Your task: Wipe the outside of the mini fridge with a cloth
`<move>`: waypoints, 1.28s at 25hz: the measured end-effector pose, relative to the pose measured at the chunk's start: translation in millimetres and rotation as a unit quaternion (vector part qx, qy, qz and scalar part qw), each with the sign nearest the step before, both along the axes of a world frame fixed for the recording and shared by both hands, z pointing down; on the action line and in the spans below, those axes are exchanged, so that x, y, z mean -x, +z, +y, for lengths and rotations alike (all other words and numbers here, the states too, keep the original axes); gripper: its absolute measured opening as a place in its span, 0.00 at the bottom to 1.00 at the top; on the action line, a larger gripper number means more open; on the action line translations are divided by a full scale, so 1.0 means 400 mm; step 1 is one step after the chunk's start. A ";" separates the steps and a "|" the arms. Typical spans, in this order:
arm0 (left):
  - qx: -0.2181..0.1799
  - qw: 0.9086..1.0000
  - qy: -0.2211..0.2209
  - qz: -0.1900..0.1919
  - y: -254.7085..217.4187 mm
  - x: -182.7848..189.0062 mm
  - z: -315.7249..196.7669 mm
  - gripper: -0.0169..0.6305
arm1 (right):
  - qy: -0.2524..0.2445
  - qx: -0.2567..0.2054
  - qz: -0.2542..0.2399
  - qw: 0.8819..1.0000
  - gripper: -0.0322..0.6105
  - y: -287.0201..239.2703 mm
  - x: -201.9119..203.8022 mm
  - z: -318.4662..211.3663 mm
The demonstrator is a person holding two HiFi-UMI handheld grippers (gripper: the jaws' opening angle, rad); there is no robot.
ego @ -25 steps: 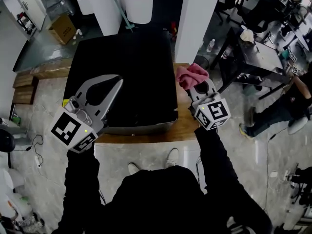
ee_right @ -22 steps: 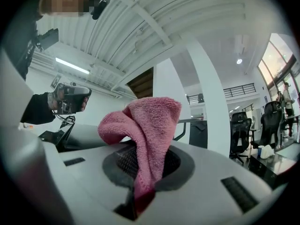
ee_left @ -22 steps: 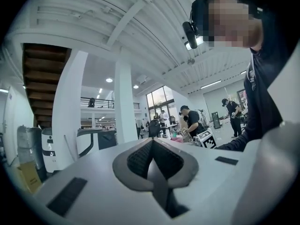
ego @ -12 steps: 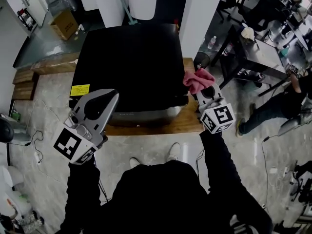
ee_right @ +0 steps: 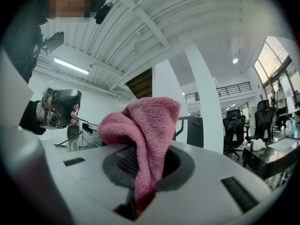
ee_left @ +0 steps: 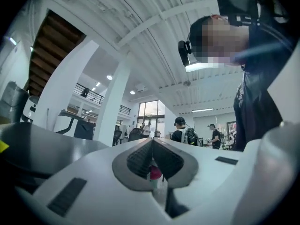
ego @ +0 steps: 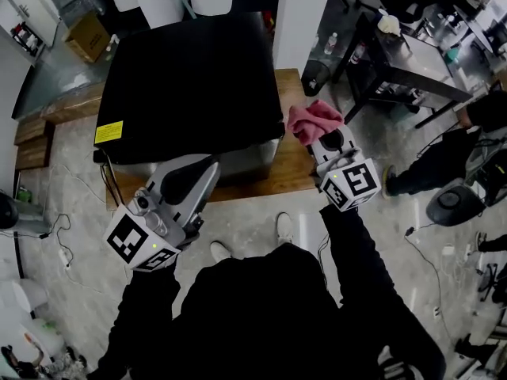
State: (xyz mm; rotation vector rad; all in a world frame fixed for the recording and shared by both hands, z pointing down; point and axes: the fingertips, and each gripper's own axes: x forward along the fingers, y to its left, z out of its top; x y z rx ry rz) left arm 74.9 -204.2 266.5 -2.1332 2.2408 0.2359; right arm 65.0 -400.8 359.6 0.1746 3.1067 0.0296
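The black mini fridge (ego: 190, 85) stands on a low wooden platform (ego: 295, 172); its grey top also shows at the left of the left gripper view (ee_left: 42, 146). My right gripper (ego: 321, 138) is off the fridge's front right corner, shut on a bunched pink cloth (ego: 314, 119). In the right gripper view the cloth (ee_right: 147, 121) bulges out over the jaws of that gripper (ee_right: 143, 161). My left gripper (ego: 207, 165) points at the fridge's front edge, a little in front of it. Its jaws meet with nothing held in the left gripper view (ee_left: 152, 144).
A white pillar (ego: 305, 14) rises behind the fridge's right side. A black table (ego: 420, 81) with small items, a person (ego: 444, 161) and a chair base (ego: 451, 204) are on the right. A cardboard box (ego: 89, 34) and wooden pallets (ego: 32, 137) are on the left.
The left gripper has drawn back from over the fridge top to in front of its front edge. The right gripper still holds the cloth beside the front right corner. The view has shifted.
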 end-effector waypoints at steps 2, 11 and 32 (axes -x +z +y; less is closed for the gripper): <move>0.004 1.000 -0.023 0.003 0.025 0.008 -0.027 0.04 | -0.024 0.001 0.006 1.000 0.13 0.012 -0.010 -0.018; 0.056 0.994 0.065 -0.069 0.055 -0.078 -0.139 0.04 | -0.089 0.029 0.015 0.996 0.13 0.130 0.009 -0.070; 0.130 0.976 0.170 -0.035 0.290 -0.143 -0.371 0.04 | -0.129 0.114 0.082 0.982 0.13 0.589 0.171 -0.076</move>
